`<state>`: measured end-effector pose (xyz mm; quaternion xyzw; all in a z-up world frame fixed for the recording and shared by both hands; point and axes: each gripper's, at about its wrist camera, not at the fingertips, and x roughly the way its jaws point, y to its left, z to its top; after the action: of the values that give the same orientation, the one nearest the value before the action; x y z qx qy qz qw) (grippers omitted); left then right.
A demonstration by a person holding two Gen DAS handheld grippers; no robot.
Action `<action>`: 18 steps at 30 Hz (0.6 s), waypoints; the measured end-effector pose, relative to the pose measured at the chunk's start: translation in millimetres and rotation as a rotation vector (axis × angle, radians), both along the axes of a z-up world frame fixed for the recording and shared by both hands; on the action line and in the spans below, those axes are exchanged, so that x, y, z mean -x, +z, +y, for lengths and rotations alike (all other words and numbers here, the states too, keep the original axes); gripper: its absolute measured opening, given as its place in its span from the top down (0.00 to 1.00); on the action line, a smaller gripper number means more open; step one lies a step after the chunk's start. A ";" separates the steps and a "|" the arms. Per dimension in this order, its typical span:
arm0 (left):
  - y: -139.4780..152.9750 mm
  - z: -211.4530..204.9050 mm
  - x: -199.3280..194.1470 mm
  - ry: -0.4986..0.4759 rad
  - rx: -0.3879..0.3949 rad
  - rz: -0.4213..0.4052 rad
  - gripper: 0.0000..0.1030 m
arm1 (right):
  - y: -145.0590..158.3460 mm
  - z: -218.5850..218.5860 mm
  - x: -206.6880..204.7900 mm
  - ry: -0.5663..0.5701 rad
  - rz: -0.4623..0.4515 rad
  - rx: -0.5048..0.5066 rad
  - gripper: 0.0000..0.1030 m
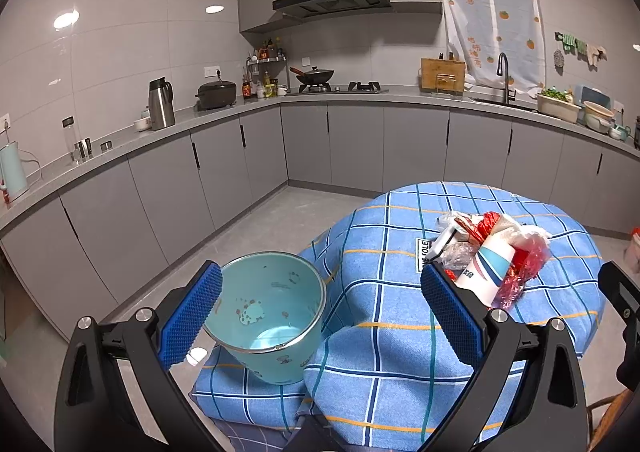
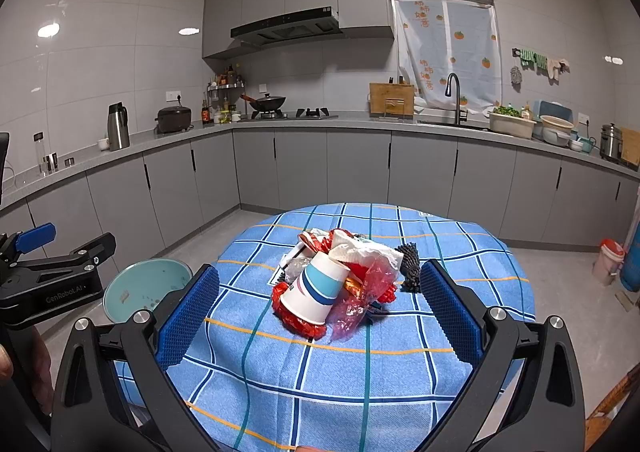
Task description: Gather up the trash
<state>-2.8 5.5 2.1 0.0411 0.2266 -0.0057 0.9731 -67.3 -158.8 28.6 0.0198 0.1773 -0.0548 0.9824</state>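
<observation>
A heap of trash lies on the round table (image 2: 400,372) with the blue checked cloth: a tipped paper cup (image 2: 316,292) with blue stripes, crumpled white tissue (image 2: 364,252), red wrappers (image 2: 360,288) and a dark bristly piece (image 2: 410,266). My right gripper (image 2: 320,308) is open, its blue pads wide on either side of the heap, short of it. The left wrist view shows the same cup (image 1: 486,272) at the right, beside the right pad. My left gripper (image 1: 322,312) is open above the table (image 1: 380,372) edge, with the empty teal bin (image 1: 272,312) by its left pad. The left gripper (image 2: 56,272) also appears at the left of the right wrist view, near the bin (image 2: 144,288).
The bin stands on a low cloth-covered seat (image 1: 248,400) left of the table. Grey L-shaped kitchen counters (image 2: 360,123) run behind, with kettle, wok, sink and bowls. A white bucket with a red lid (image 2: 608,260) stands on the floor at the right.
</observation>
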 end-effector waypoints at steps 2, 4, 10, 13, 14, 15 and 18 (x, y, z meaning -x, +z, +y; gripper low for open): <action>-0.7 -0.1 -0.4 0.001 0.001 -0.002 0.05 | -0.4 -0.4 0.1 -0.001 -0.001 -0.001 0.04; -1.7 -0.1 -1.2 0.002 0.002 -0.002 0.05 | -0.5 0.4 -0.4 -0.002 0.000 0.001 0.04; 1.5 4.2 2.4 0.005 0.006 -0.004 0.05 | 3.6 -0.7 1.9 -0.003 -0.001 0.001 0.04; 1.5 4.0 2.9 0.005 0.004 -0.006 0.05 | 2.1 -0.9 0.5 -0.002 0.001 -0.001 0.04; 1.3 4.1 3.1 0.004 0.005 -0.005 0.05 | 2.6 -0.9 1.0 -0.003 0.002 0.001 0.04; 1.3 4.1 3.3 0.004 0.005 -0.005 0.05 | 2.4 -1.6 1.1 -0.002 -0.002 -0.003 0.04; 1.3 4.1 4.2 0.004 0.004 -0.005 0.05 | 2.6 -1.4 1.4 -0.004 -0.001 -0.002 0.04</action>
<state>-7.0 9.6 3.5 0.0386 0.2240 -0.0041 0.9738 -68.7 -160.2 31.2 0.0210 0.1768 -0.0568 0.9824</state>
